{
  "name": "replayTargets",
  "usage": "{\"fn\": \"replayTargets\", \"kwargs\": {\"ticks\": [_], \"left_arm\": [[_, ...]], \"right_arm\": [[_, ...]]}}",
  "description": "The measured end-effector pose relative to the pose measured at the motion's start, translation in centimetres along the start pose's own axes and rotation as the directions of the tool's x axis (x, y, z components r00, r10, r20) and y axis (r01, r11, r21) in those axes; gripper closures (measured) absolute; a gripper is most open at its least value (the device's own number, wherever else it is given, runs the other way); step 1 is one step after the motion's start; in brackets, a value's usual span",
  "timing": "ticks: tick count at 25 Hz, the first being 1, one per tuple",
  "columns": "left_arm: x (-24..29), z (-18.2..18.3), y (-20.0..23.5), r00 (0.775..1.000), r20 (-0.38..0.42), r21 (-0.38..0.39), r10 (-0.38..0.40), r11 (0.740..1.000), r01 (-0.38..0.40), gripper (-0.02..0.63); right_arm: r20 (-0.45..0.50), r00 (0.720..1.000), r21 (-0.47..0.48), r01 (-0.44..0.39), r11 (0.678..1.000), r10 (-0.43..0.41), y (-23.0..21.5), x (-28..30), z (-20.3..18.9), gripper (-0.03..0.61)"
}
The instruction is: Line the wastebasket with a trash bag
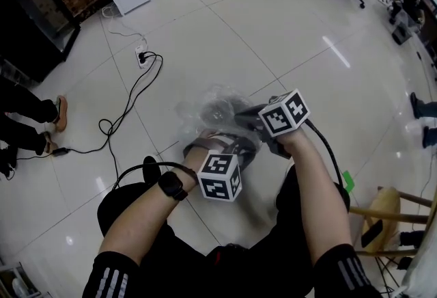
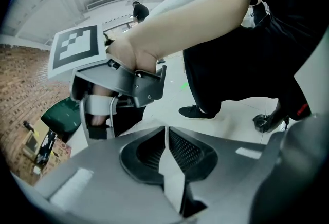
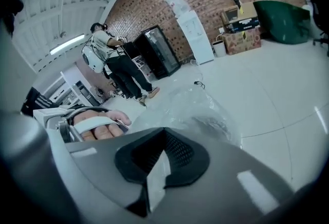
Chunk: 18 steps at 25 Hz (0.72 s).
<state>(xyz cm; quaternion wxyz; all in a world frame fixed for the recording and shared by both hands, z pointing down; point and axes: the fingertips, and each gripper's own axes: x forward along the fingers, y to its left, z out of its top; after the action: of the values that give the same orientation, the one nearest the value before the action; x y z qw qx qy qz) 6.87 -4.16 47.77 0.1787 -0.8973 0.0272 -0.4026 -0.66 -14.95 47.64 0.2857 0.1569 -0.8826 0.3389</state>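
The clear bag (image 1: 215, 105) sits crumpled low over the floor (image 1: 287, 37), just in front of the person, with both grippers brought in close to it. The right gripper (image 1: 237, 113) reaches in from the right. Its own view shows the jaws fully together, with the film (image 3: 200, 110) billowing up right at their tips, so it seems to have the bag's edge pinched. The left gripper (image 1: 229, 147) comes in from the near side and its jaws are also together. No film shows past them there, so I can't say it has any hold. A dark curved rim under the bag's near edge looks like the wastebasket (image 1: 193, 147), though it is mostly hidden. Working from two sides probably serves to find the bag's mouth and pull it apart so it can be stretched over that rim. The bag does not look seated yet.
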Motion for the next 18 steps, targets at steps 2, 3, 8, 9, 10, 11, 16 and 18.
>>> {"fn": "replayTargets", "kwargs": {"ticks": [2, 3, 8, 9, 10, 11, 16, 18], "left_arm": [[-1.1, -0.1, 0.9, 1.0, 0.021, -0.032, 0.018, 0.999, -0.017, 0.554], [-1.7, -0.2, 1.5, 0.999, 0.036, -0.049, 0.027, 0.998, -0.025, 0.529], [-5.9, -0.5, 3.1, 0.99, 0.137, -0.145, 0.034, 0.989, -0.014, 0.465], [-6.9, -0.6, 3.4, 0.987, 0.154, -0.166, 0.035, 0.986, -0.009, 0.463], [-7.8, -0.8, 3.6, 0.985, 0.171, -0.185, 0.035, 0.983, -0.003, 0.463], [-8.8, -0.9, 3.8, 0.982, 0.188, -0.201, 0.031, 0.98, 0.008, 0.462], [-13.7, -2.4, 4.9, 0.972, 0.228, -0.256, 0.059, 0.967, 0.001, 0.456], [-14.6, -4.0, 6.0, 0.977, 0.18, -0.267, 0.112, 0.962, -0.061, 0.456]], "right_arm": [[0.047, 0.999, -0.001, 0.023, 1.0, -0.023, -0.4, -1.2, 1.0, 0.572], [0.07, 0.997, 0.003, 0.036, 0.999, -0.036, -0.6, -1.9, 1.5, 0.572], [0.145, 0.984, 0.036, 0.101, 0.994, -0.105, -2.3, -5.0, 2.4, 0.572], [0.151, 0.982, 0.04, 0.107, 0.993, -0.112, -2.5, -5.5, 2.5, 0.572], [0.155, 0.981, 0.04, 0.111, 0.993, -0.116, -2.6, -6.1, 2.4, 0.572], [0.157, 0.98, 0.037, 0.116, 0.993, -0.12, -2.7, -6.6, 2.4, 0.572], [0.132, 0.984, 0.023, 0.121, 0.992, -0.123, -2.7, -8.4, 1.3, 0.572], [0.099, 0.99, 0.021, 0.095, 0.995, -0.097, -2.4, -8.6, 0.4, 0.572]]}}
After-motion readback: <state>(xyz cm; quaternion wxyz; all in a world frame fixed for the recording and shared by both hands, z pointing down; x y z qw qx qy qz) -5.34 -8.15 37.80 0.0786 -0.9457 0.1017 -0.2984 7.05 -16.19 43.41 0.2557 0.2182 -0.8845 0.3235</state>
